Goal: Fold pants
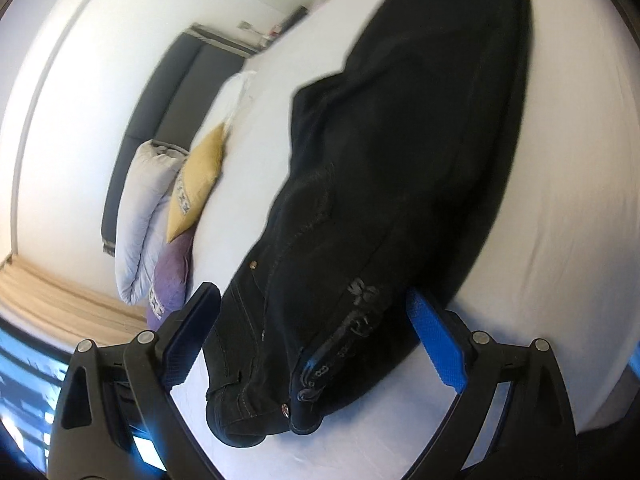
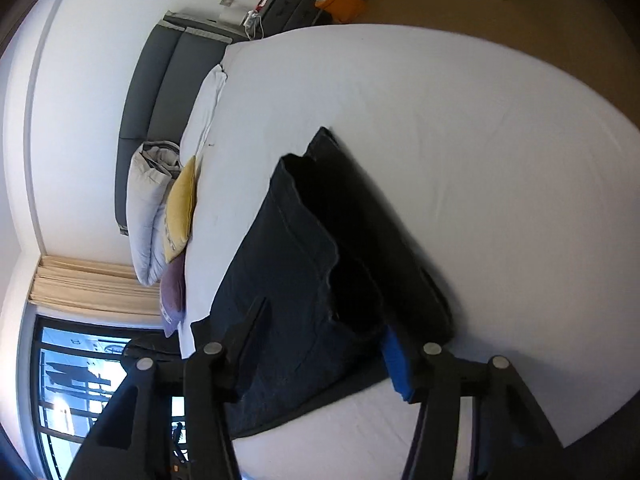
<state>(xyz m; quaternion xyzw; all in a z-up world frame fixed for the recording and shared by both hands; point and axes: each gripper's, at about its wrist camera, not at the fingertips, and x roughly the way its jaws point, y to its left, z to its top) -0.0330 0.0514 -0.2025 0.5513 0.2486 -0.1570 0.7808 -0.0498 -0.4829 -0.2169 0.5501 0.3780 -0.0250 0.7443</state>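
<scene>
Black pants (image 1: 380, 184) lie on the white bed sheet (image 1: 560, 200), folded lengthwise, with the waistband and its rivets nearest the left wrist camera. My left gripper (image 1: 312, 320) is open, its jaws wide on either side of the waistband, not pinching it. In the right wrist view the leg ends of the pants (image 2: 304, 280) lie partly doubled over on the sheet (image 2: 480, 140). My right gripper (image 2: 324, 340) is open, its jaws apart over the cloth.
At the head of the bed are a yellow cushion (image 2: 182, 208), a purple cushion (image 2: 174, 292), a rolled white duvet (image 2: 146, 216) and a grey headboard (image 2: 160, 80). A window (image 2: 80, 380) and brown floor (image 2: 520, 20) border the bed.
</scene>
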